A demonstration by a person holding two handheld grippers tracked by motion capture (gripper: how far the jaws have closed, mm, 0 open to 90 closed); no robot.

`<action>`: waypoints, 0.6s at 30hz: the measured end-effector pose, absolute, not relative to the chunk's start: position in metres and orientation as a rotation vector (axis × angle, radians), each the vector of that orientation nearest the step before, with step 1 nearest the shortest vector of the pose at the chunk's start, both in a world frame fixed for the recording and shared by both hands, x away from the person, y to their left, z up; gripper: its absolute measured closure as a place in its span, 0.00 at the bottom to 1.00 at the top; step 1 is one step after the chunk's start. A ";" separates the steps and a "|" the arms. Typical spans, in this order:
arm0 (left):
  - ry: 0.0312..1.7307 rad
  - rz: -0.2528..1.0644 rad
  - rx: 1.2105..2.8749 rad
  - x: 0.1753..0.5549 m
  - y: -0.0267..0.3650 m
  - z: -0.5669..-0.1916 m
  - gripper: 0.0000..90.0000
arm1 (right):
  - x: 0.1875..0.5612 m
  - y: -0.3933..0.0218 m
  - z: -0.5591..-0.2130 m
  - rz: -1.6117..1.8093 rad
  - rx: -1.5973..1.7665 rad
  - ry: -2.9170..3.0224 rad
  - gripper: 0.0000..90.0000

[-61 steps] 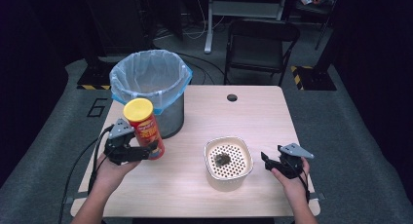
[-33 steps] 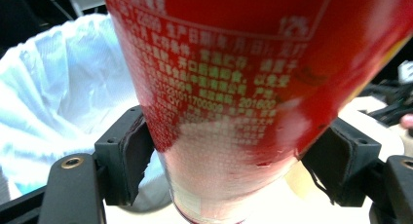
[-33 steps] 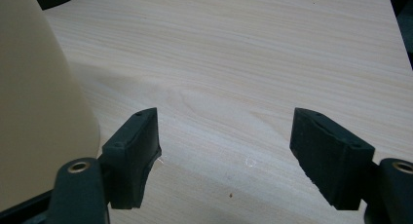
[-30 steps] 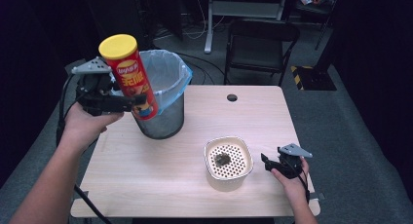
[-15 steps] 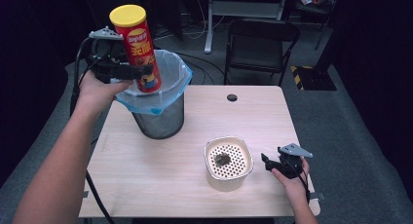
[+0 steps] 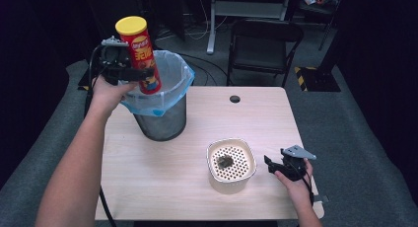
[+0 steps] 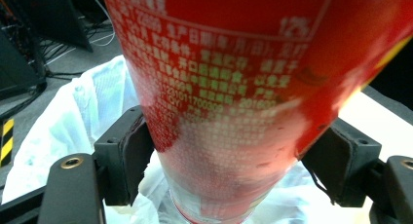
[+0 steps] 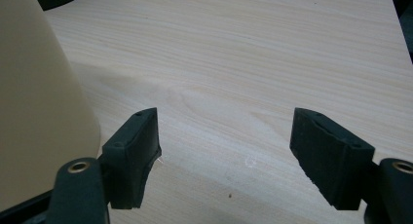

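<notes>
Carried from the table, the red chip can (image 6: pixel 140 54) now hangs over the lined bin (image 6: pixel 162 106), clamped by the left gripper (image 6: pixel 129 73) for dropping, while the right gripper (image 6: pixel 274 166) rests with jaws apart, empty.

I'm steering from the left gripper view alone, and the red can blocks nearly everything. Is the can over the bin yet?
Observer: In the high view the left gripper holds the red can upright, with its base over the near left rim of the lined bin.
Operator: What's the other hand doing?
Observer: The right gripper sits low at the table's right edge, jaws open with nothing between them.
Operator: Anything near it?
Observer: A cream perforated basket stands just left of it, with a small dark clump inside.
Operator: Does the can have a lid?
Observer: Yes, a yellow lid is on top.
</notes>
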State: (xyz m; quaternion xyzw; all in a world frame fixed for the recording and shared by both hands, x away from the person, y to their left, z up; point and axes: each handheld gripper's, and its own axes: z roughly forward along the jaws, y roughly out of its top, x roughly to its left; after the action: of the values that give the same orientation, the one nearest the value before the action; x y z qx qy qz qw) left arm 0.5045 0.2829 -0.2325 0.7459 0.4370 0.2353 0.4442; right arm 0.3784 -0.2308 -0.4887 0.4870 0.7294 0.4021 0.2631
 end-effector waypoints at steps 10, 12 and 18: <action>1.191 0.674 1.886 0.517 0.291 -0.255 0.13 | 0.378 -0.227 -0.489 1.087 1.312 1.983 0.29; 1.218 0.652 1.885 0.516 0.296 -0.257 0.13 | 0.378 -0.228 -0.489 1.093 1.307 1.986 0.29; 1.210 0.638 1.852 0.506 0.306 -0.259 0.14 | 0.378 -0.227 -0.488 1.098 1.298 1.988 0.29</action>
State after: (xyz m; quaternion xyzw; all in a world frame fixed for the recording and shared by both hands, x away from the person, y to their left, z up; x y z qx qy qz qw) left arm 0.5063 0.3059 -0.2595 0.7345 0.4801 0.2529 0.4075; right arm 0.3778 -0.2270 -0.4884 0.4791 0.7340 0.4053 0.2598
